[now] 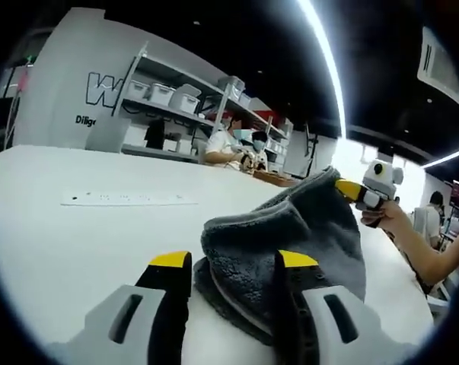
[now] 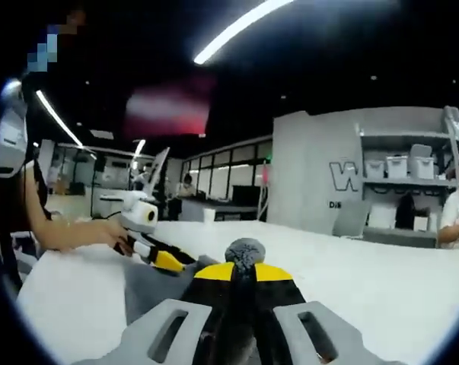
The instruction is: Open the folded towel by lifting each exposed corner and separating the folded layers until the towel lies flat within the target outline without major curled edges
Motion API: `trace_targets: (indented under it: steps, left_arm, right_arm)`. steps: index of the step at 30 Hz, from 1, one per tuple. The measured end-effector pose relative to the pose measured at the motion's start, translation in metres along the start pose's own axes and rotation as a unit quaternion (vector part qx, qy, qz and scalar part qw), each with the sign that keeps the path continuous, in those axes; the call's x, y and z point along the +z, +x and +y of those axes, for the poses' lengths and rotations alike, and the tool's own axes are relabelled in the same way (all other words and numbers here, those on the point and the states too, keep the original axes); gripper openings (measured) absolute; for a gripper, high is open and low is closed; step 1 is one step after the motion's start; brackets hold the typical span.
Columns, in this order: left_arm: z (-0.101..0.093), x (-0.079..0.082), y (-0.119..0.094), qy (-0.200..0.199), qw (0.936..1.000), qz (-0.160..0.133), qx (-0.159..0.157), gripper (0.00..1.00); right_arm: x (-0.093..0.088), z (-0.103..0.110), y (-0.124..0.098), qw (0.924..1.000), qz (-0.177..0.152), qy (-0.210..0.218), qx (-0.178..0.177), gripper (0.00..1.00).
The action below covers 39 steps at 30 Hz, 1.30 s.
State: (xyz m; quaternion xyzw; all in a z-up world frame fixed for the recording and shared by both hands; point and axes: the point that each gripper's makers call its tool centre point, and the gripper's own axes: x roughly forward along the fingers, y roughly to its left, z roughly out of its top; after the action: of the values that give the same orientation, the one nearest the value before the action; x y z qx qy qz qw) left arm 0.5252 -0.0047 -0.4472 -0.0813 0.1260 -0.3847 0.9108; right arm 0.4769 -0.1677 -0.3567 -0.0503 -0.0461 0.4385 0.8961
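Note:
A grey plush towel (image 1: 305, 228) lies bunched on the white table (image 1: 77, 243), its far corner pulled up and to the right. My right gripper (image 1: 352, 190), held by a hand (image 1: 389, 217), pinches that raised corner. In the right gripper view my right gripper (image 2: 243, 271) is shut on a tuft of towel (image 2: 246, 252). My left gripper (image 1: 233, 260) stands open at the towel's near folded edge, with the thick fold bulging between its jaws. The left gripper (image 2: 167, 261) also enters the right gripper view from the left, low beside the grey cloth (image 2: 149, 293).
A long white strip (image 1: 130, 199) lies flat on the table to the left. Shelves with white bins (image 1: 176, 95) and seated people (image 1: 225, 144) are behind the far edge. A person's arm (image 2: 54, 232) reaches in along the table's side.

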Motion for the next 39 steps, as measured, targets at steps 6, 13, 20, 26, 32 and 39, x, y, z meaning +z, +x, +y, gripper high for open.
trace_targets:
  steps: [6, 13, 20, 26, 32, 39]
  left_arm:
    - [-0.001, 0.001, 0.000, -0.005, 1.0000, -0.003, -0.003, 0.43]
    - [0.001, 0.002, -0.001, 0.001, 1.0000, -0.001, 0.000, 0.43]
    - [0.001, 0.005, -0.003, -0.001, 1.0000, -0.004, 0.000, 0.43]
    - [-0.003, 0.006, -0.003, 0.002, 1.0000, -0.003, -0.002, 0.43]
    - [0.000, 0.005, -0.007, 0.004, 0.9999, 0.004, -0.013, 0.43]
    - [-0.009, 0.007, -0.014, 0.002, 0.9984, 0.004, -0.057, 0.43]
  right_arm:
    - [0.009, 0.018, -0.002, 0.9993, -0.012, -0.018, 0.030, 0.01]
    - [0.025, 0.029, -0.004, 0.9966, -0.029, -0.068, 0.037, 0.01]
    - [0.037, 0.046, -0.007, 0.9920, -0.051, -0.093, 0.068, 0.01]
    - [0.047, 0.063, -0.013, 0.9850, -0.079, -0.114, 0.103, 0.01]
    - [0.054, 0.074, -0.020, 0.9799, -0.099, -0.113, 0.131, 0.01]
    - [0.058, 0.090, -0.026, 0.9724, -0.111, -0.123, 0.164, 0.01]
